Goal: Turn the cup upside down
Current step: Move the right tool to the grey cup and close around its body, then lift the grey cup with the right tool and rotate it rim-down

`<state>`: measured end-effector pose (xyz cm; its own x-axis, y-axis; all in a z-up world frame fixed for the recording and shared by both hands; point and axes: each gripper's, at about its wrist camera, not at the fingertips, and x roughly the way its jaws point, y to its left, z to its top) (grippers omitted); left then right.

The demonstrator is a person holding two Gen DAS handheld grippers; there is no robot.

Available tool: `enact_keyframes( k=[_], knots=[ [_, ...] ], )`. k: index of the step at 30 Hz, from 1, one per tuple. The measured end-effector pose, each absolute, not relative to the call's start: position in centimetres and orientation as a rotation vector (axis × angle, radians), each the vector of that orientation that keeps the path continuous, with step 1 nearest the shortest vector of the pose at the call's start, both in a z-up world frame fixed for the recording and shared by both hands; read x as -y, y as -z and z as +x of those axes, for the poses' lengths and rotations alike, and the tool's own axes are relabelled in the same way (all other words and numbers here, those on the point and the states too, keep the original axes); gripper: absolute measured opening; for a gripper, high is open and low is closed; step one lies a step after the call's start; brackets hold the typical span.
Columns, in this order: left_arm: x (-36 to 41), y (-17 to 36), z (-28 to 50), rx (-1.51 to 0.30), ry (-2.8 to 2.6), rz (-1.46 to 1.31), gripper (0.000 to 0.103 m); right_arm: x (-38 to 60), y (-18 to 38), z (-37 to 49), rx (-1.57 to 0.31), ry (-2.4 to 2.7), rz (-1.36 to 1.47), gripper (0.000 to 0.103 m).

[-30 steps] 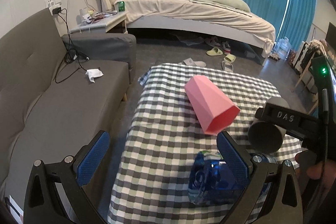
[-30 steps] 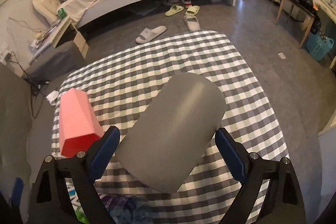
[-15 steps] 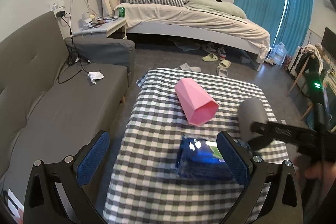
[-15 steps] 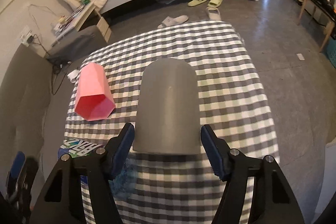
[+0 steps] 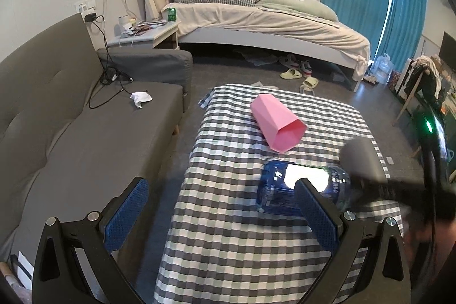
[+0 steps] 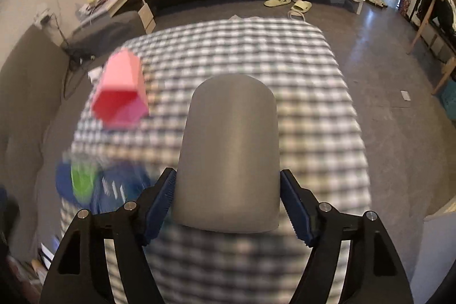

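My right gripper (image 6: 228, 207) is shut on a grey cup (image 6: 230, 153), closed end pointing away from me, held over the checkered table (image 6: 299, 70). The grey cup also shows blurred in the left wrist view (image 5: 362, 161), at the right above the table. A pink faceted cup (image 5: 276, 123) lies on its side on the table, mouth toward me; it shows in the right wrist view (image 6: 121, 93) at the left. My left gripper (image 5: 222, 214) is open and empty, near the table's left front edge.
A blue wet-wipe pack (image 5: 302, 191) lies on the checkered table (image 5: 228, 232) in front of the pink cup. A grey sofa (image 5: 71, 138) stands to the left. A bed (image 5: 256, 19) and slippers (image 5: 299, 76) are beyond.
The right gripper has closed onto the grey cup and turned it straight, base away. The left gripper has pulled back and up, so the table looks farther off.
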<state>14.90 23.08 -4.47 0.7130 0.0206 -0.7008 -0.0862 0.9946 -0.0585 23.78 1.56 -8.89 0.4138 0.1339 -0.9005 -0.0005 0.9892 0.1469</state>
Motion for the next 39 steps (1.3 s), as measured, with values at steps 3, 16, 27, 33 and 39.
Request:
enact_keyframes(
  k=[3,16,27,33,39],
  knots=[
    [-22.4,4.8,13.7,-0.781,-0.045,-0.09,0.103,-0.8,8.9,19.6,-1.155,-0.096,0.142,0.073],
    [-22.0,5.4,6.3,-0.79,-0.023,-0.106,0.103,-5.0,8.9,9.3,-1.147,-0.23,0.07,0.073],
    [-19.9,3.6,4.2,-0.774,-0.027,-0.076,0.103,-2.4,4.3,5.6,-0.984,-0.228,0.019,0.085],
    [-16.7,3.6,4.5,-0.819,0.035,-0.073,0.103,2.7,2.1,5.5,-0.897,-0.119,0.034,0.085],
    [-13.1,5.4,5.9,-0.924,0.088,-0.085,0.103,6.3,1.2,5.9,-0.854,-0.058,0.0,0.085]
  ],
)
